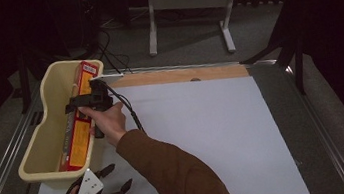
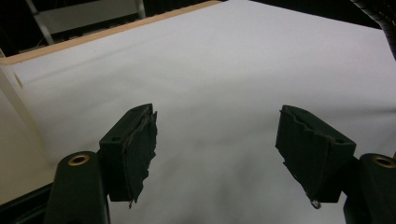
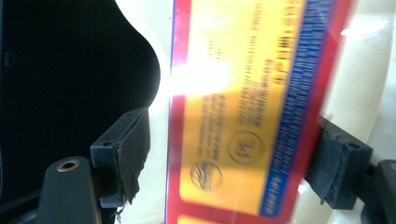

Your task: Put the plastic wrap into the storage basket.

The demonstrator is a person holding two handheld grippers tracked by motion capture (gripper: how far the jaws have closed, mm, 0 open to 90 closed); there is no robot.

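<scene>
At the upper left of the high view, a red-and-yellow box point(image 1: 79, 124) lies inside a cream plastic bin point(image 1: 41, 152), its long axis running along the bin's length, from the near lower end up toward the far end. The right gripper point(image 1: 80, 105) reaches in over the bin's right wall, directly above the box's upper half. From the right gripper view, the box point(image 3: 243, 116) stands between the two black jaws — the left one is clear of its edge with a gap of cream bin showing, the right one sits at the red border, so the grip appears let go and the box left in the bin. The left gripper point(image 1: 108, 186) rests at the lower left of the high view, just below the bin's near end, jaws spread wide over the white sheet point(image 2: 243, 70) with nothing between them. Judged from this, the right hand is the nearer to the box — any withdrawal would go up and to the right, clear of the bin wall.
</scene>
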